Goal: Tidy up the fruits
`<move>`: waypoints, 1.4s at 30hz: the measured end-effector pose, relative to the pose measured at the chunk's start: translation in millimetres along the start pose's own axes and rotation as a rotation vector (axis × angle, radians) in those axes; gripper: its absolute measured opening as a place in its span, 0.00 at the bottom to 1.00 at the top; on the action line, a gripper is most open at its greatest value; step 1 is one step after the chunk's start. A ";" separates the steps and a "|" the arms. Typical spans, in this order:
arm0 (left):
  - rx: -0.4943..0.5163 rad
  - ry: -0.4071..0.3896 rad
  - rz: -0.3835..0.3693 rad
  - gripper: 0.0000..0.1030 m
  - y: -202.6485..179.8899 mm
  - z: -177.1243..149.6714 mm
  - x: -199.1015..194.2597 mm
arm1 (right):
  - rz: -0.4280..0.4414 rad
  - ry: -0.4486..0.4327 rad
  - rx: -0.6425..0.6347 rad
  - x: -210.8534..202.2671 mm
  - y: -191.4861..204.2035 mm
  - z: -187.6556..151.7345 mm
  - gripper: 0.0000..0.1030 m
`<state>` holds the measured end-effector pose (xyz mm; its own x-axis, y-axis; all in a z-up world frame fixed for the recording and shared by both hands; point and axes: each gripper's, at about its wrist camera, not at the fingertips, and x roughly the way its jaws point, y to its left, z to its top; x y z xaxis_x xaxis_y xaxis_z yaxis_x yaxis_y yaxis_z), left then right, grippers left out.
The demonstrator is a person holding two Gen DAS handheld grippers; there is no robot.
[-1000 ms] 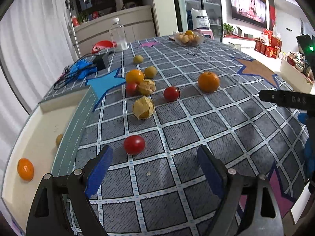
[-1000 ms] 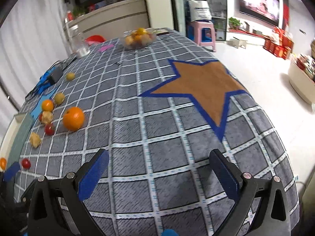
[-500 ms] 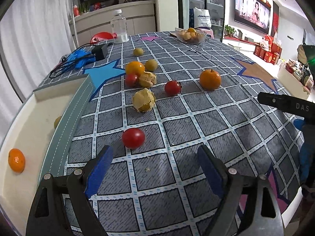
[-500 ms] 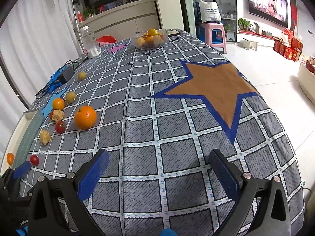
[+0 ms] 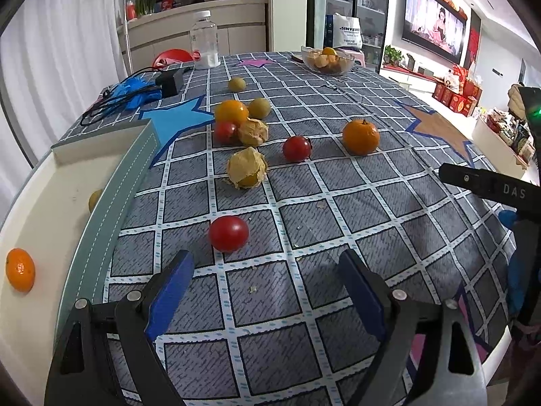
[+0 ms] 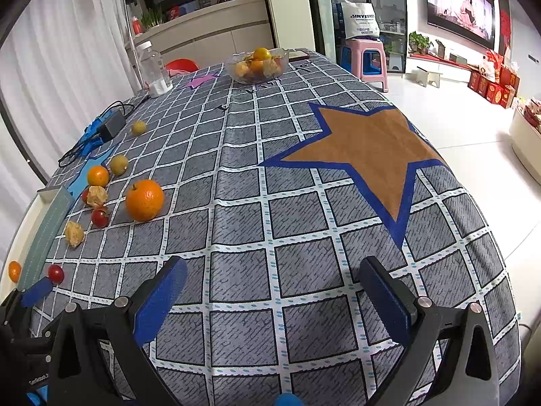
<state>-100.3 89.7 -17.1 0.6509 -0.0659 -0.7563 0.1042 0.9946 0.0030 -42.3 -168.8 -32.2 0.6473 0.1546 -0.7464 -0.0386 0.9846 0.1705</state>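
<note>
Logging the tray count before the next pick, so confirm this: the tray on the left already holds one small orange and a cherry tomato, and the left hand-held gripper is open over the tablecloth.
Wrong on the tomato. In the left wrist view the tray holds the small orange and a yellowish fruit half hidden by its wall; the nearest cherry tomato lies on the tablecloth. The left hand-held gripper is open.

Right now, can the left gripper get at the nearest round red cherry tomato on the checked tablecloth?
Probably yes. The left gripper is open, and the round red cherry tomato lies just ahead of its fingers, slightly left of centre, with only bare checked tablecloth between them.
</note>
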 end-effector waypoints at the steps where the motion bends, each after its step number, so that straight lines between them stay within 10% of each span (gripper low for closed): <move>1: 0.001 0.000 0.002 0.87 0.1 0.3 0.2 | -0.002 0.001 -0.001 0.3 0.5 0.1 0.99; 42: 0.009 -0.006 0.007 0.87 -2.3 0.2 -1.1 | -0.006 0.000 -0.002 1.1 -0.2 0.8 0.99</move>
<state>-101.1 87.5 -16.2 0.6559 -0.0590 -0.7525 0.1057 0.9943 0.0142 -40.9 -168.9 -32.6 0.6477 0.1484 -0.7473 -0.0362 0.9857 0.1644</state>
